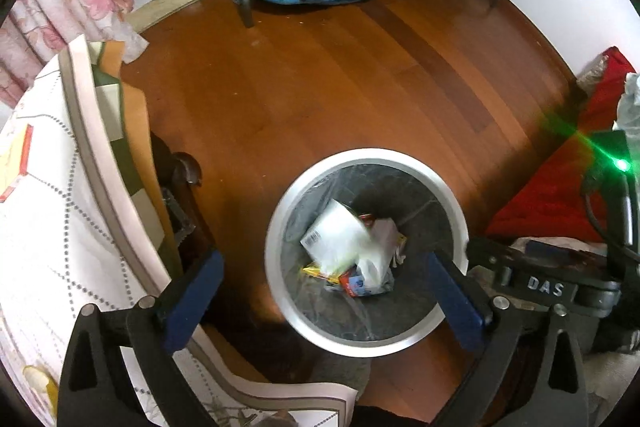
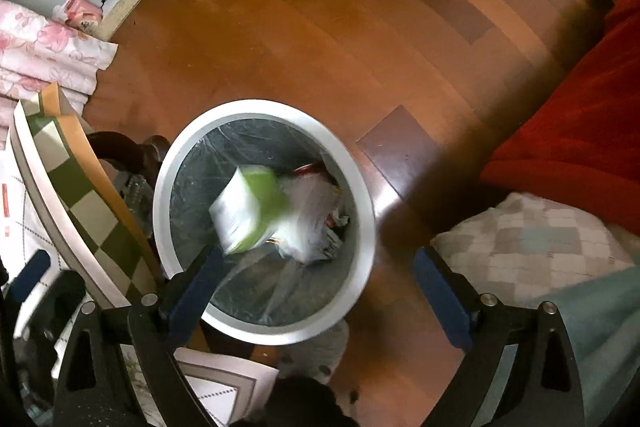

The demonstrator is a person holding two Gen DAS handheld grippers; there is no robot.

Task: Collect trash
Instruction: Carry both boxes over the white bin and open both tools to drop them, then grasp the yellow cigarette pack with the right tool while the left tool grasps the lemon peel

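White-and-green packet is blurred inside the bin, lower centre, atop other rubbish. Your left claw and right claw gape empty; no loose trash shows on the floor.

The white-and-green packet above my bin is motion-blurred; its print is unreadable. My left fingers hide part of the desk edge.
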